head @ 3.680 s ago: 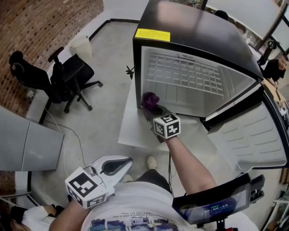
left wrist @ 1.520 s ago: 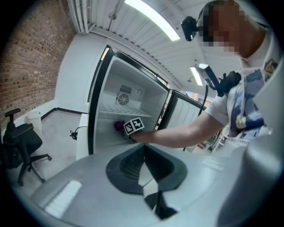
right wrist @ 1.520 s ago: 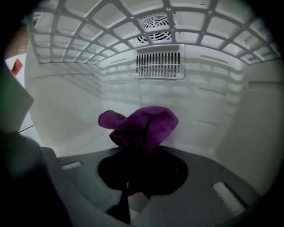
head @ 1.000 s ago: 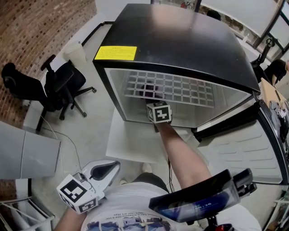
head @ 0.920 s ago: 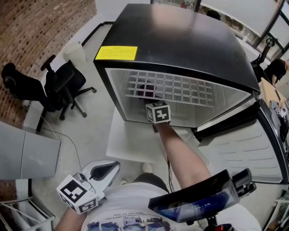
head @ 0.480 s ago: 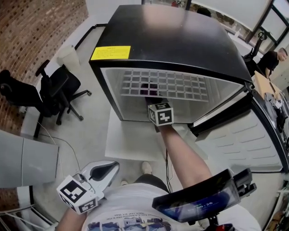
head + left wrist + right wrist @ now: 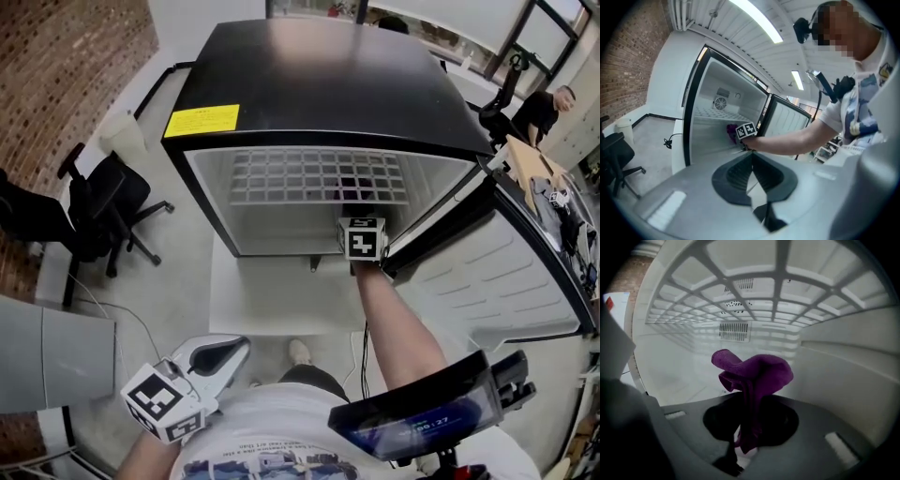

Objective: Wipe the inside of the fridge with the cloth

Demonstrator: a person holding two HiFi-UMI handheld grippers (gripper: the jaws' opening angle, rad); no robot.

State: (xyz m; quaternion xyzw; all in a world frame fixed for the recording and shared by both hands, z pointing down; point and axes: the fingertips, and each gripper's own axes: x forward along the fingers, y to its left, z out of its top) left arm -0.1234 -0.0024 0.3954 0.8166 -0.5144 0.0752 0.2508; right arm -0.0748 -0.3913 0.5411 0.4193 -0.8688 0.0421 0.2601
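Cloth [image 7: 757,373]: purple, observed inside the fridge [image 7: 309,80], below the fridge's wire shelf [image 7: 319,175] and toward the hinged-door side of the cavity. The right gripper [image 7: 749,418] was clamped on it. A narrow tail of fabric was pinched between the two dark pads, and the bunched upper part flopped forward past the jaw tips. The fabric stood in front of the fridge's rear wall, where a slotted vent [image 7: 734,331] was noted. Contact between cloth and any inner surface of the fridge could not be determined. In the head view, the marker cube [image 7: 362,239] on that gripper sat at the mouth of the fridge, just under the front edge of the shelf.

The left gripper [image 7: 751,161] was held well back from the fridge, low beside the person's body, with its jaws closed together and nothing between them.

The fridge door [image 7: 497,272] stood fully open to the right of the cabinet. A yellow label [image 7: 202,120] was on the fridge's black top, near the front left corner. A white panel [image 7: 272,291] lay on the floor directly in front of the fridge. An office chair [image 7: 94,202] stood to the left of the fridge, well apart from it.
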